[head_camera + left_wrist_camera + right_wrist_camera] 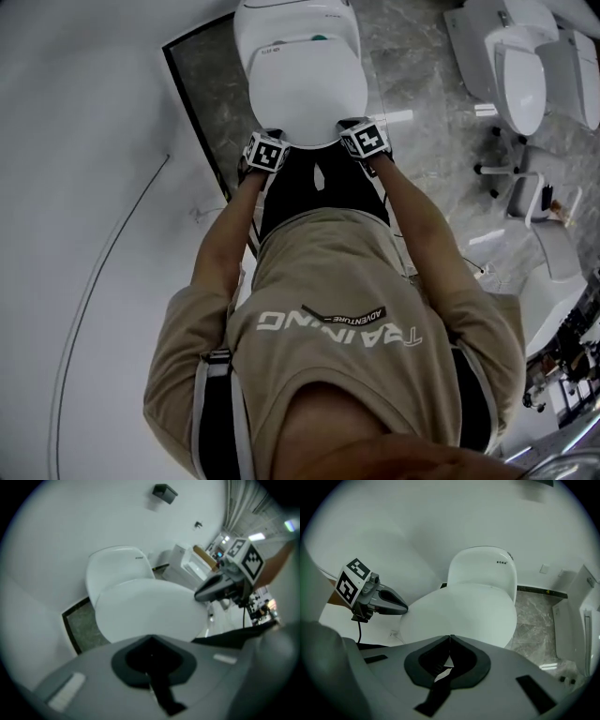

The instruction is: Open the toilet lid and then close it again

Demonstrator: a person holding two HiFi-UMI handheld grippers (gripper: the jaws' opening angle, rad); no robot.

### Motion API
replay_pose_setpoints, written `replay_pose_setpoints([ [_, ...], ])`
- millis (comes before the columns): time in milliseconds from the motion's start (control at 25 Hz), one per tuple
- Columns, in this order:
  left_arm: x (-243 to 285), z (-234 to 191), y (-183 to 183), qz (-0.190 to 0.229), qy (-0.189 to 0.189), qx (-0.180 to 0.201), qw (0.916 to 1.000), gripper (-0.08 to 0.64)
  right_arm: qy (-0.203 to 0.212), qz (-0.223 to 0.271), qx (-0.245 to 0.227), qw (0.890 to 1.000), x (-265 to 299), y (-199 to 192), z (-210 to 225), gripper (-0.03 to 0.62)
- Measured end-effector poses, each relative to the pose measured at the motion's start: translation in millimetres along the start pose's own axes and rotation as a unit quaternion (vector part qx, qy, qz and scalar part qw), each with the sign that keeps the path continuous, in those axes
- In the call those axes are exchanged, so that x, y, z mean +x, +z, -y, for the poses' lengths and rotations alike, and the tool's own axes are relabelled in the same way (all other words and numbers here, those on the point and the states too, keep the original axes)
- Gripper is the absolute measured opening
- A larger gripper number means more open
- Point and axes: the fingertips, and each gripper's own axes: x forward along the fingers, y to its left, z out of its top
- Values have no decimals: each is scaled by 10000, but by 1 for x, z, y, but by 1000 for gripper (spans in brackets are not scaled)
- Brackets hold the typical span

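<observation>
A white toilet stands in front of me with its lid (307,94) down flat over the bowl. The lid fills the middle of the left gripper view (150,609) and of the right gripper view (461,611), with the white tank cover (483,566) behind it. My left gripper (274,133) is shut and empty, pointing down at the lid's front left edge. At the front right edge my right gripper (350,123) is also shut and empty. Each gripper shows in the other's view: the right gripper (206,592), the left gripper (396,605). Whether either tip touches the lid I cannot tell.
The toilet stands on grey marble floor (412,84) bordered by a black strip (192,112), with white wall to the left. Several other white toilets (520,75) stand at the right. A small black box (165,492) hangs on the wall above the tank.
</observation>
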Motion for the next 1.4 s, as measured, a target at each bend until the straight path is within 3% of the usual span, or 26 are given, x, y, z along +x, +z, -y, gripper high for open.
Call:
replay_pose_setpoints([
  [240,42,11,-32,-399,-201,-102,9990,5,244,-280,39,9993,29,-41,10,15],
  [440,64,9,-61,-392,-438,-561,9967,5,393,-617,110,9973,53,-70,7,15],
  [600,81,8,-71,-483,-589,-466,9960,5,523,-847,-30,9950,71,-83,10,15],
  [920,122,1,-96,-722,-664,-743,9924,5,785,-1322,-286,9877,108,-107,17,15],
  [1120,141,-2,-110,-721,-737,-1073,9889,5,821,-1388,-253,9866,126,-121,20,15],
  [1400,161,-7,-120,-801,-678,-1110,9883,5,804,-1292,-163,9882,145,-130,26,15],
])
